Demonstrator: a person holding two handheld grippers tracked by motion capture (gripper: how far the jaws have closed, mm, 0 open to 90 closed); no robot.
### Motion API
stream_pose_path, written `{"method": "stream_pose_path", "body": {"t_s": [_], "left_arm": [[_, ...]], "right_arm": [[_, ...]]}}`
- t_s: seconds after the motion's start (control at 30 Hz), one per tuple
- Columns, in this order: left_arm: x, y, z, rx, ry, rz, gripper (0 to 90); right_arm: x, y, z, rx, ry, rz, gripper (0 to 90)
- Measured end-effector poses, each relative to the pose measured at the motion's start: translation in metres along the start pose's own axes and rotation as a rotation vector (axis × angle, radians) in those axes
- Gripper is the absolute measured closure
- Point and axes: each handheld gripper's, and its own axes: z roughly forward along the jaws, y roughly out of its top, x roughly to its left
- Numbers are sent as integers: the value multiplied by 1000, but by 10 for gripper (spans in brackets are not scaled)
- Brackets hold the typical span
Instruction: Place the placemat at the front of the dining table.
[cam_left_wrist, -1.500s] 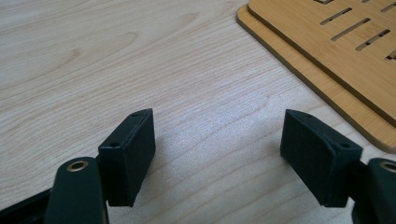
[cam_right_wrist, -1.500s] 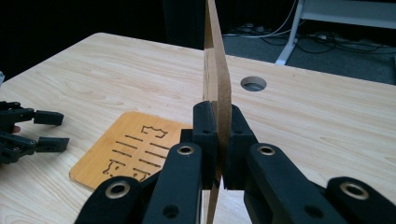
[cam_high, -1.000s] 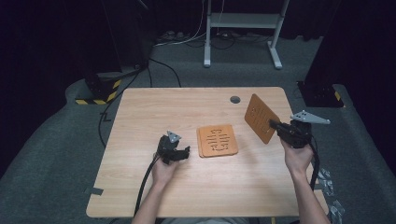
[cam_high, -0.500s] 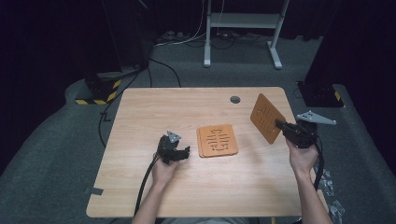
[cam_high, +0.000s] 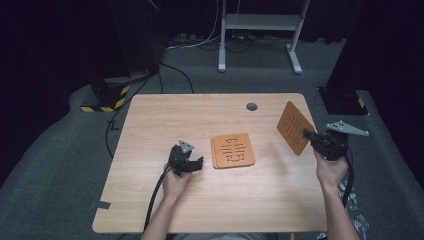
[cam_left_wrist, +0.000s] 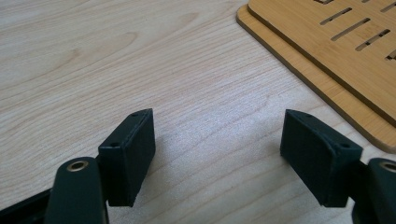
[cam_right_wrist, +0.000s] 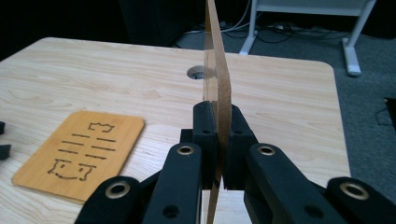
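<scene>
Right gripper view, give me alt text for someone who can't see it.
The right gripper clamps a thin wooden board upright, seen edge-on. Below lies a wooden table; a slotted board lies flat at left.

The tabletop (cam_high: 165, 120) was pale wood with thin grain lines. The flat boards (cam_high: 232, 150) were orange-brown with cut slot patterns, and so was the raised board (cam_high: 293, 126). Both tools (cam_high: 200, 163) (cam_high: 306, 133) were black.

— The bench (cam_high: 165, 200)? Pale wood, matt, fine-grained; the slotted boards (cam_high: 232, 150)?
— Smooth bamboo-like wood, warmer orange; the fingers (cam_left_wrist: 128, 156) look like matt black plastic.
</scene>
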Motion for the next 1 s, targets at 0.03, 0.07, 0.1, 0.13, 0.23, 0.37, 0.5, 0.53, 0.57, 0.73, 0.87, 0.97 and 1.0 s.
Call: {"method": "stream_pose_path", "body": {"t_s": [0.03,0.07,0.1,0.13,0.23,0.37,0.5,0.53,0.57,0.73,0.87,0.97,1.0], "left_arm": [[0,0,0,0,0,0,265],[0,0,0,0,0,0,265],[0,0,0,0,0,0,265],[0,0,0,0,0,0,265],[0,0,0,0,0,0,265],[0,0,0,0,0,0,265],[0,0,0,0,0,0,265],[0,0,0,0,0,-1,265],[0,0,0,0,0,1,265],[0,0,0,0,0,0,265],[0,0,0,0,1,-1,265],[0,0,0,0,1,-1,265],[0,0,0,0,1,-1,265]], "right_arm": [[-1,-1,0,2,-6,-3,866],[-1,-1,0,2,-6,-3,866],[-3,-3,0,6,-12,0,866],[-3,-3,0,6,-12,0,866],[-5,-6,0,9,-14,18,866],[-8,-10,1,10,-8,31,866],[-9,-14,3,19,-25,32,866],[-10,-14,3,22,-24,32,866],[-10,-15,4,26,-25,34,866],[-11,-18,5,31,-37,34,865],[-13,-22,8,45,-40,37,865],[-13,-24,11,58,-40,37,865],[-13,-25,11,61,-38,42,865]]}}
